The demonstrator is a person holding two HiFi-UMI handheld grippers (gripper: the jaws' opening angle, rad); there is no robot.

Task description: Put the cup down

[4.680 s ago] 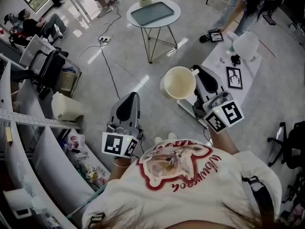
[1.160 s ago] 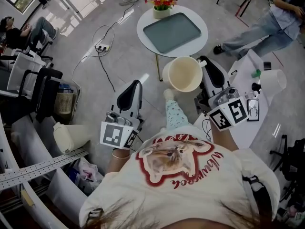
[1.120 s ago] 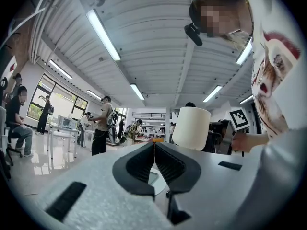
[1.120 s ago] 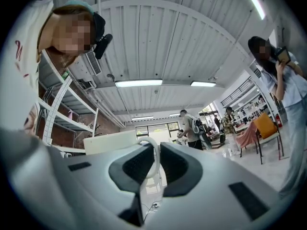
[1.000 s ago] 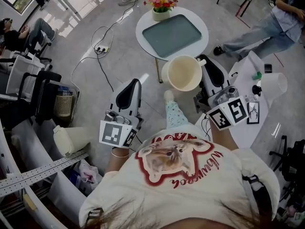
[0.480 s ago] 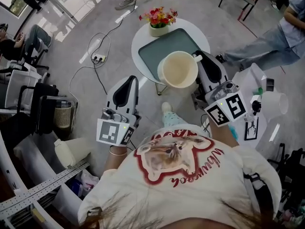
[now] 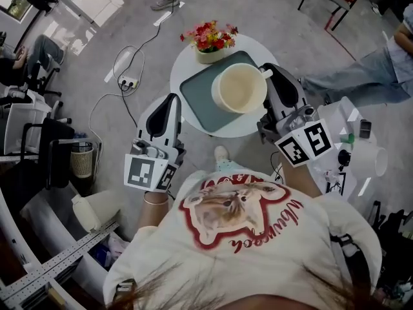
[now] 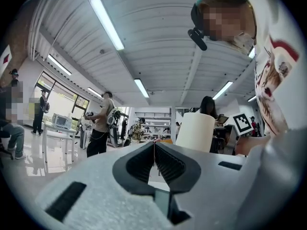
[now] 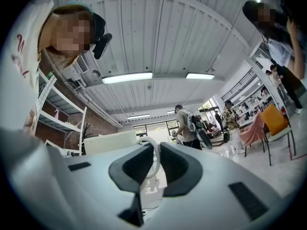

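A cream cup (image 7: 239,88) with a small handle hangs upright over the grey-green tray (image 7: 197,102) on the round white table (image 7: 181,68). My right gripper (image 7: 266,75) is shut on the cup's handle (image 9: 154,158), whose white loop shows between the jaws in the right gripper view. The cup's body (image 9: 110,142) lies to the left of those jaws. My left gripper (image 7: 170,100) is shut with nothing in it and is held over the table's near-left edge. In the left gripper view the jaws of the left gripper (image 8: 154,151) meet, and the cup (image 8: 195,131) stands beyond them on the right.
A pot of red and yellow flowers (image 7: 208,40) stands at the table's far edge beside the tray. A power strip with its cable (image 7: 122,76) lies on the floor at the left. A person's legs in jeans (image 7: 361,76) and a white side table (image 7: 352,137) are at the right.
The view has closed in on the round table. The cup, still held by the right gripper, has passed from over the floor to over the tray. The left gripper came along, shut.
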